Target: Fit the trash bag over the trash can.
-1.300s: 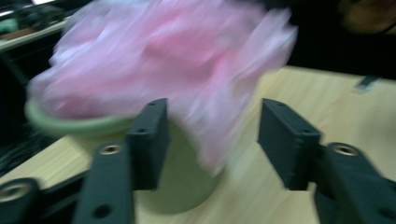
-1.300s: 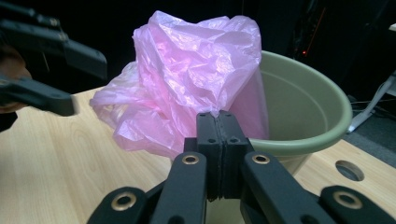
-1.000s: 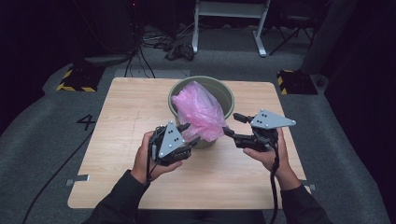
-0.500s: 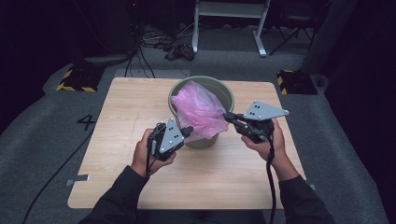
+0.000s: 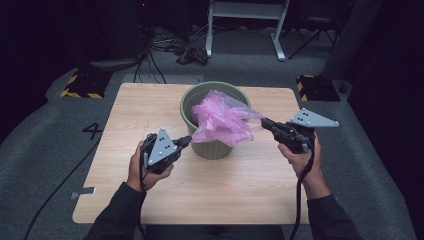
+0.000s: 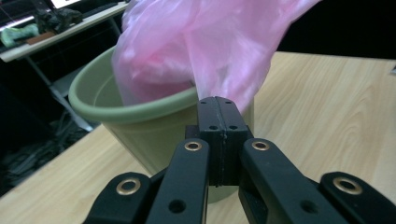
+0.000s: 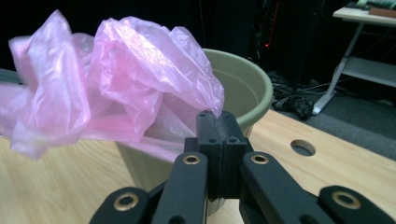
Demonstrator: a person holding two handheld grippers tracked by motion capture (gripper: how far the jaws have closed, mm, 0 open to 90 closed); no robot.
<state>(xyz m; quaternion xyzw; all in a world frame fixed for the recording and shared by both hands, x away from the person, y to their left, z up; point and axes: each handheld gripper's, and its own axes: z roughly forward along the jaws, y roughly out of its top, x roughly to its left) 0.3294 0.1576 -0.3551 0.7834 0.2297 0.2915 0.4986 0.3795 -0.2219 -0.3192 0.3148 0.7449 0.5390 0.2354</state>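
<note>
A pale green bucket (image 5: 215,147) stands mid-table with a crumpled pink plastic bag (image 5: 222,117) in its mouth and spilling over the near rim. My left gripper (image 5: 187,140) sits at the bucket's front left, shut on a lower corner of the bag. My right gripper (image 5: 263,121) is out to the bucket's right, shut on the bag's edge and drawing it sideways. In the left gripper view the shut left gripper (image 6: 217,100) pinches the bag (image 6: 201,42) just outside the bucket (image 6: 135,121). In the right gripper view the right gripper (image 7: 217,114) pinches the bag (image 7: 116,70) before the bucket (image 7: 247,88).
The wooden table (image 5: 150,105) has bare board on both sides of the bucket and a round hole (image 7: 302,147) near the right gripper. Cables and a white desk frame (image 5: 245,15) stand on the dark floor behind. A "4" marking (image 5: 93,131) lies on the floor at the left.
Both hands have drawn apart, the left one leftward and the right one rightward. The bag now stretches wider across the bucket's near rim, and both jaws have closed on it.
</note>
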